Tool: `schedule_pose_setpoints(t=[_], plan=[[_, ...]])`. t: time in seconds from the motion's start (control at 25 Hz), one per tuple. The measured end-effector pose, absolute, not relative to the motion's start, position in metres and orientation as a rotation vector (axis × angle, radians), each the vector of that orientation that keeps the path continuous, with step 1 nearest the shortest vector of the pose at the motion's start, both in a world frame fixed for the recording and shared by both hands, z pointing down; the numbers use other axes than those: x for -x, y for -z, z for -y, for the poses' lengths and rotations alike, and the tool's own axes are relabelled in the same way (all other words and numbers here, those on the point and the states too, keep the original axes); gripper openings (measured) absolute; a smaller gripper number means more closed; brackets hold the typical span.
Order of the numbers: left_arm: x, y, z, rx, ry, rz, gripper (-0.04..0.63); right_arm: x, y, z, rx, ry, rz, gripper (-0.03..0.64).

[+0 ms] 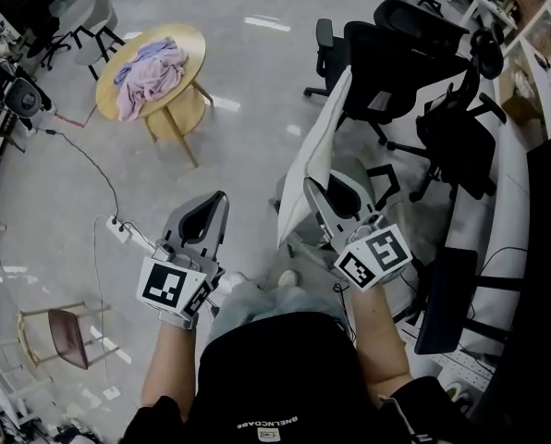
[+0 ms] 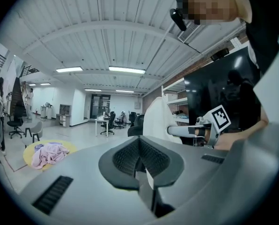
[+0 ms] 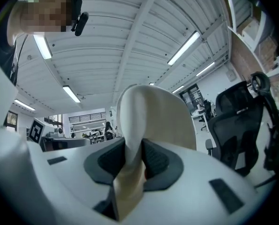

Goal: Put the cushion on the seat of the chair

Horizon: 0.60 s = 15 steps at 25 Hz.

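Observation:
A white cushion (image 1: 312,155) hangs upright in front of me, and my right gripper (image 1: 314,188) is shut on its lower edge. In the right gripper view the cushion (image 3: 149,116) rises from between the pads of the right gripper (image 3: 134,149). Several black office chairs (image 1: 396,63) stand just beyond it at the upper right; one chair (image 3: 238,121) shows to the cushion's right. My left gripper (image 1: 222,197) is held beside it on the left, shut, with nothing between its pads. The left gripper view shows its closed jaws (image 2: 139,142), with the cushion (image 2: 156,118) and right gripper (image 2: 170,131) beyond.
A round yellow table (image 1: 194,44) with a pink cloth (image 1: 151,72) stands at the upper left. A power strip (image 1: 118,228) with its cable lies on the grey floor. A small brown stool (image 1: 67,326) is at the lower left. A white desk (image 1: 511,192) runs along the right.

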State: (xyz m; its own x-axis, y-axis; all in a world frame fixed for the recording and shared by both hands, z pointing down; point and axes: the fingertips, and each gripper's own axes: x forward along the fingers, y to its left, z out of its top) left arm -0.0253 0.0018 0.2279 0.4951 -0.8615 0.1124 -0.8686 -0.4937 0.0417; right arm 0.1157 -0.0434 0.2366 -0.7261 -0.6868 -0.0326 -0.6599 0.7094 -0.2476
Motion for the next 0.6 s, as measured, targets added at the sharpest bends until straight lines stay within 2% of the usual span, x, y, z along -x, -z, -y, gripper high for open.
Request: schedule_pose_setpoints(t=[0.6], plan=[[-0.035,-0.248,0.055,-2.726,-0.155,1.296,0.011,-0.186,-0.29,0.08,1.407,0.466,-2.667,0.101]])
